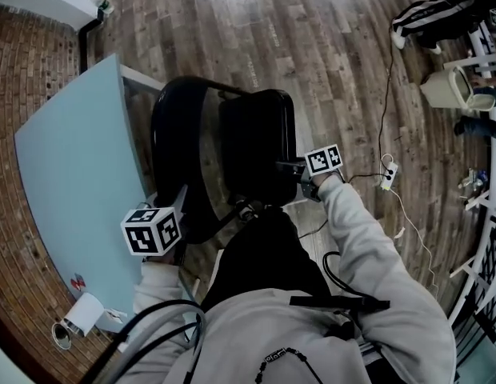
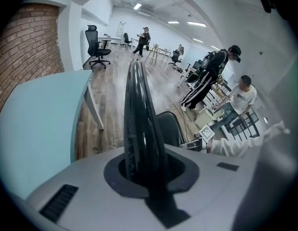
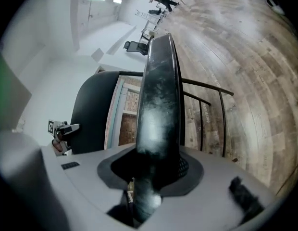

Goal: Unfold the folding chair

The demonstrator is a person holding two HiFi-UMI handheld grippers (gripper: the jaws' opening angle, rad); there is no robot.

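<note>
The black folding chair (image 1: 224, 150) stands on the wooden floor in front of me, its two padded panels set apart in a V. In the head view my left gripper (image 1: 182, 205) is shut on the near edge of the left, rounded panel (image 1: 180, 146). My right gripper (image 1: 286, 166) is shut on the right edge of the right panel (image 1: 260, 142). In the left gripper view, that panel's rim (image 2: 142, 124) runs up from between the jaws of the left gripper (image 2: 148, 170). In the right gripper view, the right gripper (image 3: 151, 174) clamps the other panel's rim (image 3: 158, 100), with metal frame tubes (image 3: 206, 105) beyond.
A light blue table (image 1: 72, 166) stands close on the chair's left, against a brick wall. A power strip (image 1: 388, 174) and its cable lie on the floor to the right. A bin (image 1: 448, 86) and people are at the far right; an office chair (image 2: 96, 47) stands farther back.
</note>
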